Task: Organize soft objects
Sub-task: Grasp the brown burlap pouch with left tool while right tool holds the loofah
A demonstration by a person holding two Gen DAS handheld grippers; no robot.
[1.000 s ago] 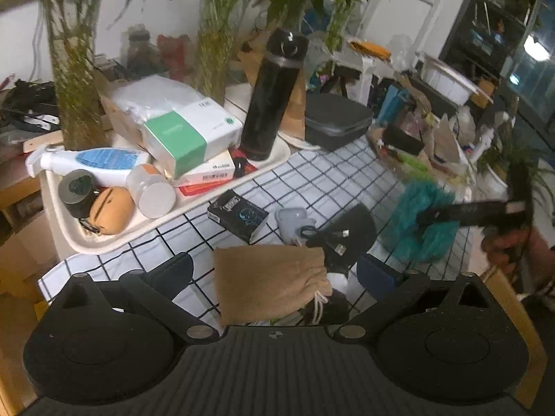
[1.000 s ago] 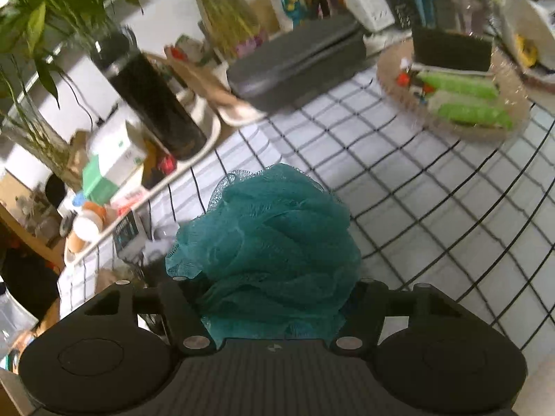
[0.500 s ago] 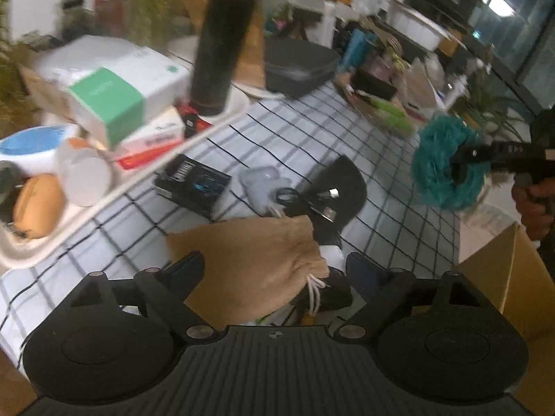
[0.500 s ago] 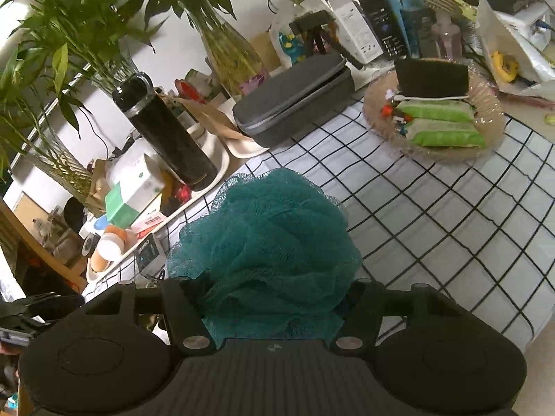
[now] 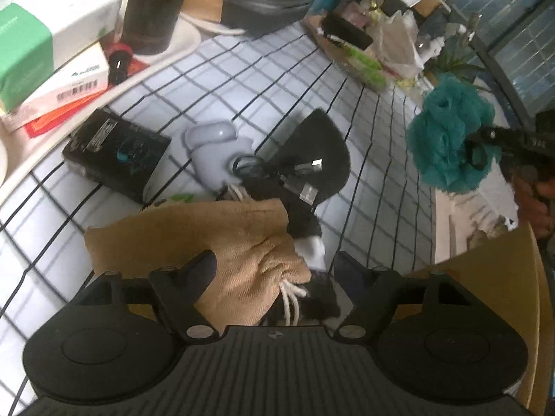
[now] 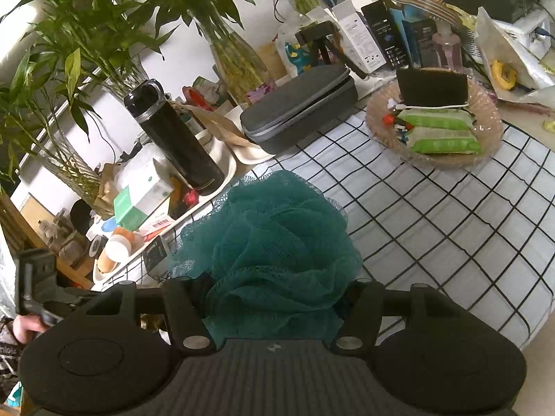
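Now my right claw stays clenched on the teal mesh bath pouf, held above the checked tablecloth. My left claw is closing around the tan drawstring cloth pouch between its fingers; I'd pinch its gathered neck, clear of the cords.

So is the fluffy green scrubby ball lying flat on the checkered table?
No, the teal bath pouf is held up between the right gripper fingers, above the checkered tablecloth.
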